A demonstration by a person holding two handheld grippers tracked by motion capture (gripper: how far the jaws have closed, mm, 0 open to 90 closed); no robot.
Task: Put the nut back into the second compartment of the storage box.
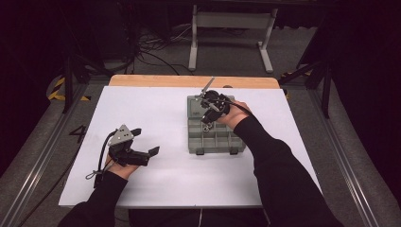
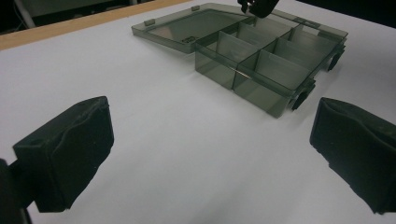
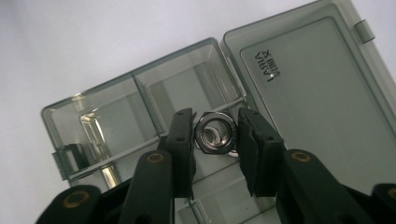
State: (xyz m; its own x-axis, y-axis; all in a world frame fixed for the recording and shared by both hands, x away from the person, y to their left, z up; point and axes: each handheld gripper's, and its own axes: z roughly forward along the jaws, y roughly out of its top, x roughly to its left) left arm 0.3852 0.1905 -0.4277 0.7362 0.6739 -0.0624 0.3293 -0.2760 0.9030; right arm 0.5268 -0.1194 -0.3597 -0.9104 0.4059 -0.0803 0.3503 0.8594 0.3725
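A smoky grey plastic compartment box lies open right of the table's middle, its lid folded flat toward the far side. My right gripper hangs over the box's far compartments. In the right gripper view it is shut on a shiny metal hex nut, above the dividers next to the lid. My left gripper rests low over the white table at the left, open, with nothing between its jaws; the box lies ahead of it.
The white tabletop has a wooden strip along its far edge. The box's compartments look empty where visible. Cables and a table frame stand on the floor beyond.
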